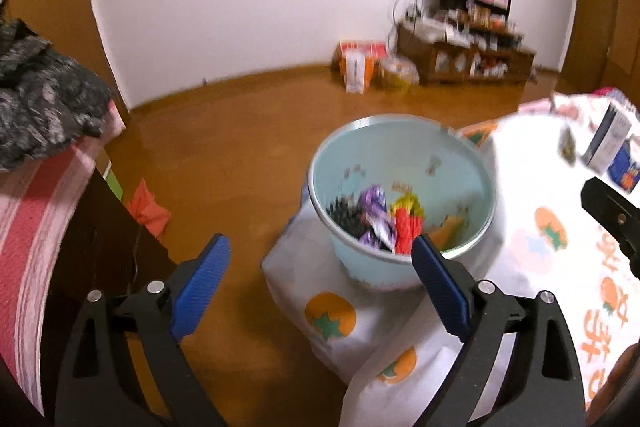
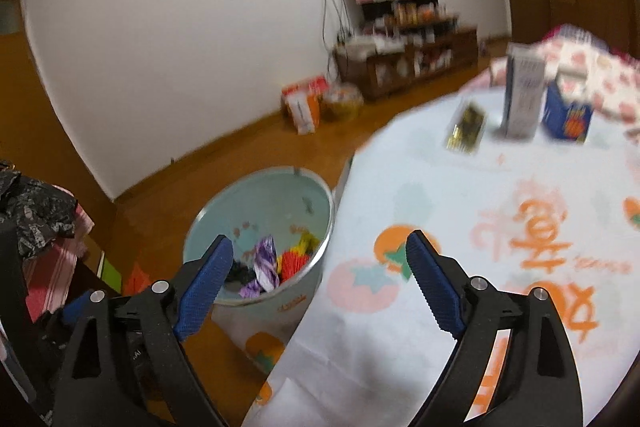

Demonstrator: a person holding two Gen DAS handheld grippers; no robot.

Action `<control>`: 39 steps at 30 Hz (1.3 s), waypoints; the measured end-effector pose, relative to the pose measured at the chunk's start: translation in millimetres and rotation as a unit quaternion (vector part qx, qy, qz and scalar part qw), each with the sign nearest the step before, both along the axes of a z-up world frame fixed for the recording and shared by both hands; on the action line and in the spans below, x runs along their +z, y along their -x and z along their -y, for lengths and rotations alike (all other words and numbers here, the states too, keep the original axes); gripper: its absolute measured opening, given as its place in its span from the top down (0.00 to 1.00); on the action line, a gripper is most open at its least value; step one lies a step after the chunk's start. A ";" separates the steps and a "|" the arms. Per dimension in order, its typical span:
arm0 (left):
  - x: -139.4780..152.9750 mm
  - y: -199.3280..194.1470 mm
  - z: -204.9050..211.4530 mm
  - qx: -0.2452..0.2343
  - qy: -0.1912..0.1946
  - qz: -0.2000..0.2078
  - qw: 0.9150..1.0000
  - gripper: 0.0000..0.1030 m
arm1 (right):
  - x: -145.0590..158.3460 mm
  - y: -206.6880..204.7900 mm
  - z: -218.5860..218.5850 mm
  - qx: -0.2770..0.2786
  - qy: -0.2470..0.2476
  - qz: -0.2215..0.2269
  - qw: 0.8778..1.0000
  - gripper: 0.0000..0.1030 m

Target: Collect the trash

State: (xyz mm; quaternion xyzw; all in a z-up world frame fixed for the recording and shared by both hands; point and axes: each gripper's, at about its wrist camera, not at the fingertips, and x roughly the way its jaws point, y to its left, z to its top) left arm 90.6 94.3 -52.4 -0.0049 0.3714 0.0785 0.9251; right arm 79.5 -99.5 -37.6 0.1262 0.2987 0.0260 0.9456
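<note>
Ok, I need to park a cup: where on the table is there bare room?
The near tablecloth is bare, from the edge beside the bin back to the gold packet. The far side is crowded: packet, white carton and blue box close together.

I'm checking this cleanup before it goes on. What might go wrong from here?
1. The tablecloth hangs down against the light blue bin; a reaching hand-held gripper might snag it and tug the upright white carton over.
2. The small gold packet lies flat, so pads may slip off it.
</note>
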 end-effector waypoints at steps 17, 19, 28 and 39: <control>63.5 36.4 7.0 -0.008 -0.021 0.107 0.994 0.06 | 60.6 53.4 2.4 -0.028 0.017 0.140 0.990 0.11; 64.7 37.6 8.3 -0.010 -0.023 0.111 0.994 0.06 | 60.1 55.1 2.0 -0.029 0.016 0.142 0.989 0.11; 69.2 42.6 10.6 -0.011 -0.026 0.121 0.992 0.06 | 60.4 56.6 2.9 -0.028 0.021 0.146 0.989 0.11; 69.8 47.6 11.1 -0.009 -0.027 0.126 0.992 0.06 | 61.5 59.0 1.9 -0.027 0.024 0.149 0.988 0.11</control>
